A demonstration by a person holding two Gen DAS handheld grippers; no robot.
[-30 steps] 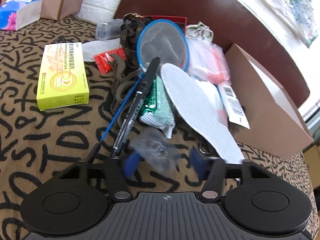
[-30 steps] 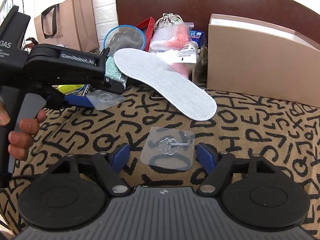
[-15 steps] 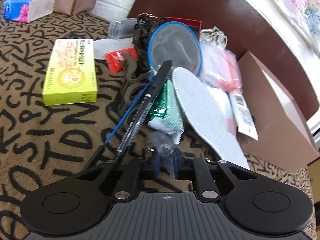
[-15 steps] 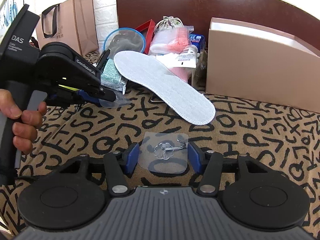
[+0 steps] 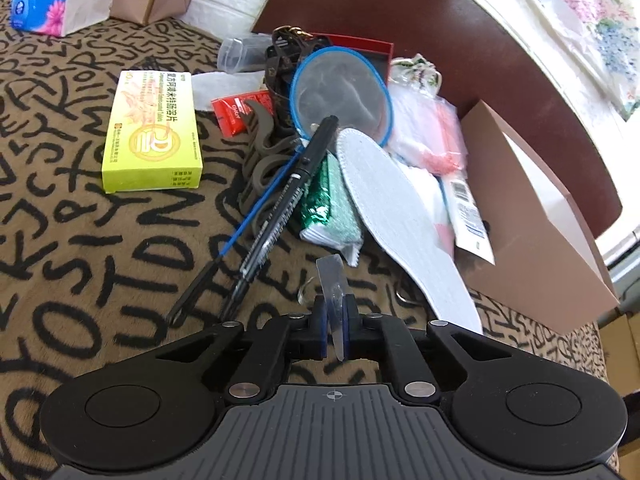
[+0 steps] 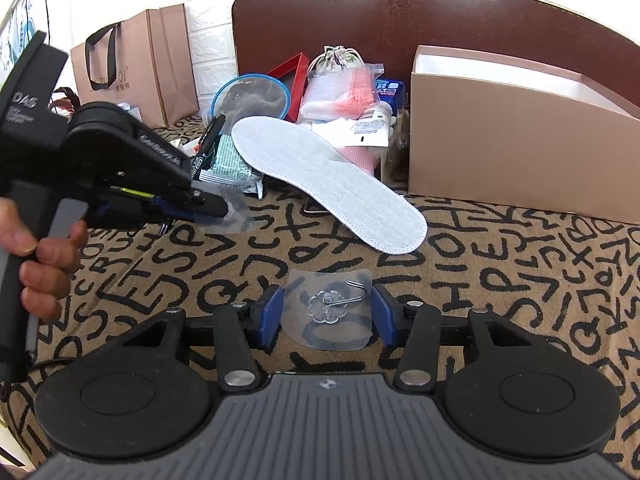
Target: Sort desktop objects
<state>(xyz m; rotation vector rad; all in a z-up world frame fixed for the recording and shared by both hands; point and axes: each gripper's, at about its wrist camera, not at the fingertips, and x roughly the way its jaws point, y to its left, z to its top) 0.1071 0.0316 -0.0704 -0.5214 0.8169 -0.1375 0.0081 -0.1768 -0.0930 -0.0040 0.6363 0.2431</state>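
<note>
My left gripper (image 5: 334,312) is shut on a clear adhesive hook sheet (image 5: 330,276), which stands on edge between its blue pads just above the letter-print cloth. The right wrist view shows that gripper (image 6: 224,212) at the left, held by a hand, with the sheet (image 6: 240,220) sticking out of its tip. A second clear hook sheet (image 6: 320,332) with a metal hook lies on the cloth between the fingers of my right gripper (image 6: 326,314). Those jaws are closing, and both pads touch the sheet's side edges.
A pile sits beyond the grippers: white insole (image 5: 400,216), black pen (image 5: 292,196), green packet (image 5: 328,204), blue-rimmed mesh disc (image 5: 340,88), bags. A yellow box (image 5: 152,132) lies left, a tissue pack (image 5: 60,8) far left, a pink carton (image 6: 520,140) right, a paper bag (image 6: 136,68) behind.
The left jaws closed from wide apart onto the clear sheet, which now stands on edge. The right jaws narrowed around the second sheet until they reached its sides.
</note>
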